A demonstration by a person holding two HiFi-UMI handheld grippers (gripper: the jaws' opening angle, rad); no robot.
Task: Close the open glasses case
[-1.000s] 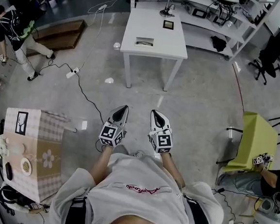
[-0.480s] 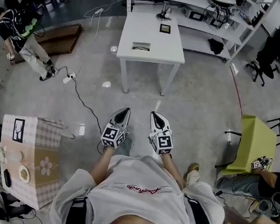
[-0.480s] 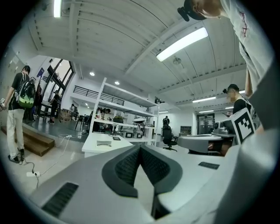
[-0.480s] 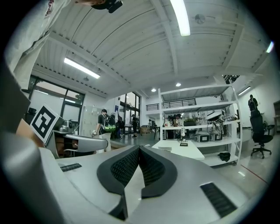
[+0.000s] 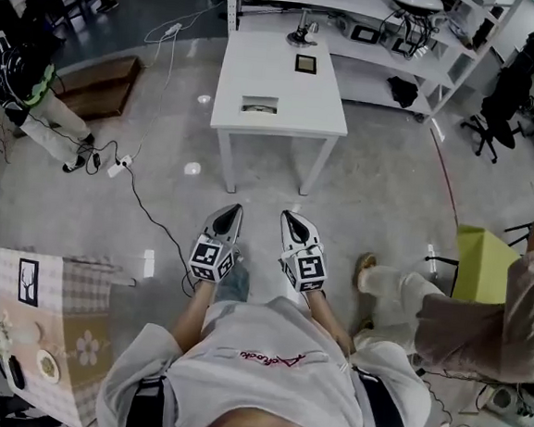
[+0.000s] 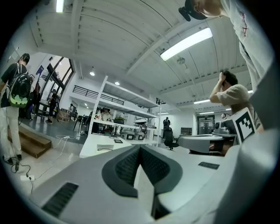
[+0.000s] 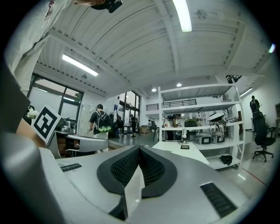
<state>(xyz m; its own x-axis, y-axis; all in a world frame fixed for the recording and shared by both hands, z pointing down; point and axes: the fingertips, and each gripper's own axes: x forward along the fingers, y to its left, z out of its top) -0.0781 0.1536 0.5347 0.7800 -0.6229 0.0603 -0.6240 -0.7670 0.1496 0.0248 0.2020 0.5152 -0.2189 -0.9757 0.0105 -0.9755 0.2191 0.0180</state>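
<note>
Grippers hang closed and empty side by side above the grey floor (image 5: 389, 200), left gripper (image 5: 236, 211) and right gripper (image 5: 289, 219); well ahead, the open grey glasses case (image 5: 259, 108) lies on the white rectangular desk (image 5: 279, 81).

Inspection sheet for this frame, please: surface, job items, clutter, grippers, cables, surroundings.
Surface: white table, well ahead of both grippers.
Job's things: glasses case near the table's front edge, looks open.
Clutter: small dark frame; stand at the far end.
Grippers: left gripper and right gripper shut, empty, over the floor.
Cables: cable and power strip on the floor.
Surroundings: shelves, office chair, seated person.
</note>
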